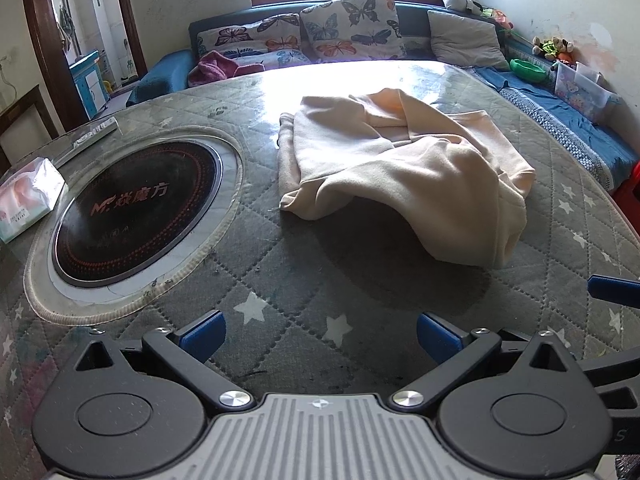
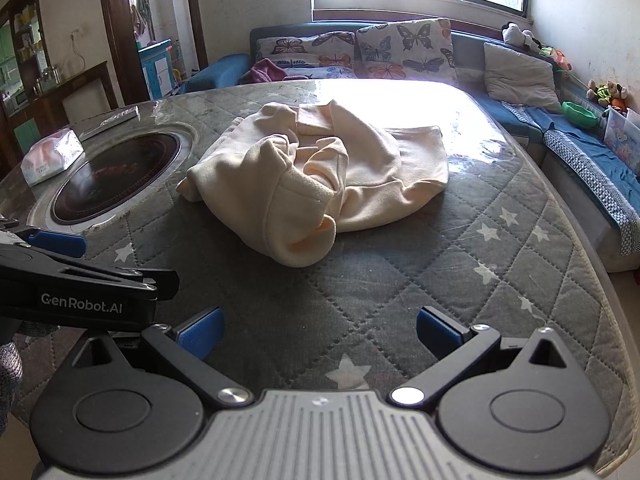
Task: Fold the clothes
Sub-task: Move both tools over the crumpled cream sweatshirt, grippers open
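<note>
A cream-coloured garment (image 1: 404, 168) lies crumpled in a heap on the grey quilted table cover (image 1: 304, 276). In the right wrist view the same garment (image 2: 320, 176) shows a sleeve or hood opening facing me. My left gripper (image 1: 320, 338) hovers open over the cover, well short of the garment, nothing between its blue pads. My right gripper (image 2: 320, 334) is open too, also short of the heap. A blue fingertip (image 1: 612, 290) of the right gripper shows at the right edge of the left wrist view. The left gripper's body (image 2: 80, 280) sits at the left of the right wrist view.
A round black induction hob (image 1: 136, 208) is set into the table on the left, with a tissue pack (image 1: 28, 196) and a remote (image 1: 96, 132) beside it. A sofa with butterfly cushions (image 1: 348, 28) wraps the far and right sides. The table edge (image 2: 600, 280) curves down on the right.
</note>
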The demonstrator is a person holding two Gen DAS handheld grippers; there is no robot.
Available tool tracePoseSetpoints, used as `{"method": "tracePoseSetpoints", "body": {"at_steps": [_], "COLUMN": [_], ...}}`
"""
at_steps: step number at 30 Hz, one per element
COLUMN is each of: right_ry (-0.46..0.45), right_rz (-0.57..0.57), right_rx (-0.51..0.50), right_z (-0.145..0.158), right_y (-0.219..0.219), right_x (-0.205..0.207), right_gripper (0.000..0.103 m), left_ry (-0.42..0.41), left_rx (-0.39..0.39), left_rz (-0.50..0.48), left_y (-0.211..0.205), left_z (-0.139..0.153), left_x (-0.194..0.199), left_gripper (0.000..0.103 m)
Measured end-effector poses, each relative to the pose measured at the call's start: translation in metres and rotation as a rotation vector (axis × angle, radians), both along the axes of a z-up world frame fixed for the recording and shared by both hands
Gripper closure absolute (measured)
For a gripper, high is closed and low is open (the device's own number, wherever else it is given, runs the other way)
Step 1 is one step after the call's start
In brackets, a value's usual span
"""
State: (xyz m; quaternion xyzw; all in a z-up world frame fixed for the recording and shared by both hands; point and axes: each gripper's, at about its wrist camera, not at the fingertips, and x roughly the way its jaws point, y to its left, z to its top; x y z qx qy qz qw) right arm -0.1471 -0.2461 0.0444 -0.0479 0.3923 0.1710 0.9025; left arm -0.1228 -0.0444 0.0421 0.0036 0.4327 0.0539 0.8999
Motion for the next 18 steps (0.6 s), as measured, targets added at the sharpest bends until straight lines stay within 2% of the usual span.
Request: {"method": "tracePoseSetpoints", "body": {"at_steps": [18], "right_ry": [0.009], "right_rz": [0.006], "right_rx": [0.0], "right_z": [-0.002], "right_y": [0.0024], "right_x": [0.0079], "right_gripper": [0.0], "left_ry": [0.013], "left_rx": [0.004], "left_rz": [0.008], "left_y": [0.0027], "left_z": [-0.0014], "left_x": [0.0072], "left_gripper": [0.0]}}
